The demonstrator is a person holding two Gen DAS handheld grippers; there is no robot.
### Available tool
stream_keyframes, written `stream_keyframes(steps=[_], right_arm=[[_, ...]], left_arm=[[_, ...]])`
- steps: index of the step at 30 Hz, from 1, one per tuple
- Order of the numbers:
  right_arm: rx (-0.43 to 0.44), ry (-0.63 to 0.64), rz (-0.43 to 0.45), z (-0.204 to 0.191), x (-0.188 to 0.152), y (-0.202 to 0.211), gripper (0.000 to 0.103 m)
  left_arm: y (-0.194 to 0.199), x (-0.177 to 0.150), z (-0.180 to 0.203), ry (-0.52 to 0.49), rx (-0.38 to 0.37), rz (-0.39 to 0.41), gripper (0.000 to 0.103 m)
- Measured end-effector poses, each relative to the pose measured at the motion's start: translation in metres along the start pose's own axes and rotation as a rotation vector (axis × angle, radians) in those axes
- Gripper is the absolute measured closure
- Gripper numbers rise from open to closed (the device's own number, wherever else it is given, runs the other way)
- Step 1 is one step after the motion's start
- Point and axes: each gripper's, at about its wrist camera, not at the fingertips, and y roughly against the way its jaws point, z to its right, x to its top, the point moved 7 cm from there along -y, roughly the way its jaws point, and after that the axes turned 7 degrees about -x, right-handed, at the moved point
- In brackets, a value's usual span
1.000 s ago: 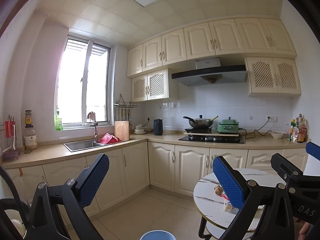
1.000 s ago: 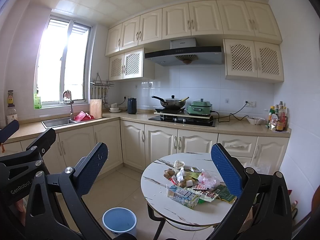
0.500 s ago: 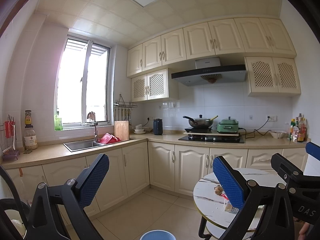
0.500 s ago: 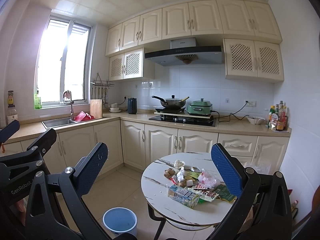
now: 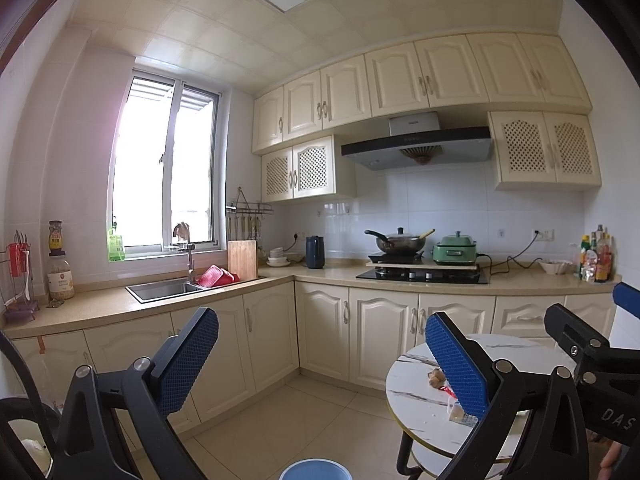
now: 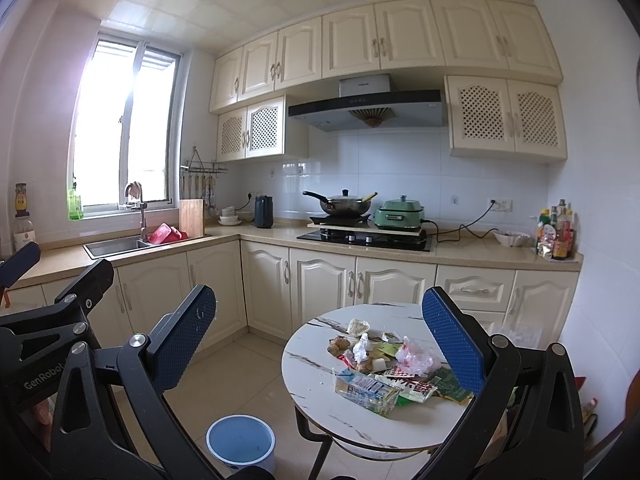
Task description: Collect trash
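Right gripper [image 6: 318, 344] held up in the air, jaws spread wide, nothing between the 2 blue pads [image 6: 452, 344]. Left gripper [image 5: 320, 360] likewise released and empty, also raised – its black frame shows at the left edge of the right wrist view. Neither touches anything.

Below and between the right gripper's fingers, on the tiled floor: blue trash bin [image 6: 241, 442], open top, standing just left of the table's legs. In the left wrist view only its rim pokes in at the bottom edge.

Round white marble-look table [image 6: 320, 396] with black legs sits right of the bin. Trash pile [image 6: 384, 364] is on the tabletop, bunched toward its middle and right side – a flattened milk carton [image 6: 366, 390] nearest, printed wrappers beside it, a crumpled clear plastic bag [image 6: 416, 358] with red print, a brownish food lump [image 6: 338, 345] and a pale crumbly piece [image 6: 357, 326] farther back. The right finger pad covers part of the pile's right edge.

Behind: cream base cabinets [image 6: 324, 280] in an L, beige countertop. Sink [image 6: 114, 245] with faucet under the window, red item beside it, wooden cutting board [image 6: 192, 217] upright. Dark kettle [image 6: 264, 211], wok [image 6: 344, 202] on the black cooktop, green electric pot [image 6: 401, 213] plugged into the wall. Bottles [image 6: 556, 236] clustered at the counter's far right. Range hood and upper cabinets above.
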Motion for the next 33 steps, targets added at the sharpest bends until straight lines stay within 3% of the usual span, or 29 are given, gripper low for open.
stream_keyframes(steps=[8,15,24,27,33], right_arm=[[-0.024,-0.018,0.0,0.016,-0.007,-0.01,0.0],[-0.116,-0.075,-0.02,0.068,-0.022,-0.038,0.0],[-0.219,-0.126,-0.198,0.134,-0.087,-0.109,0.0],[-0.242,-0.118,-0.282,0.15,-0.12,-0.135,0.0],[-0.335,-0.154,-0.37,0.201,-0.168,-0.159,0.0]], left_arm=[[-0.023,-0.008,0.008,-0.006,-0.012,-0.015,0.001],[-0.073,-0.031,0.026,-0.027,-0.026,-0.044,0.001],[-0.18,-0.091,0.076,0.006,-0.204,-0.334,0.001],[-0.207,-0.111,0.101,0.014,-0.238,-0.42,0.001],[-0.266,-0.138,0.175,0.012,-0.324,-0.618,0.001]])
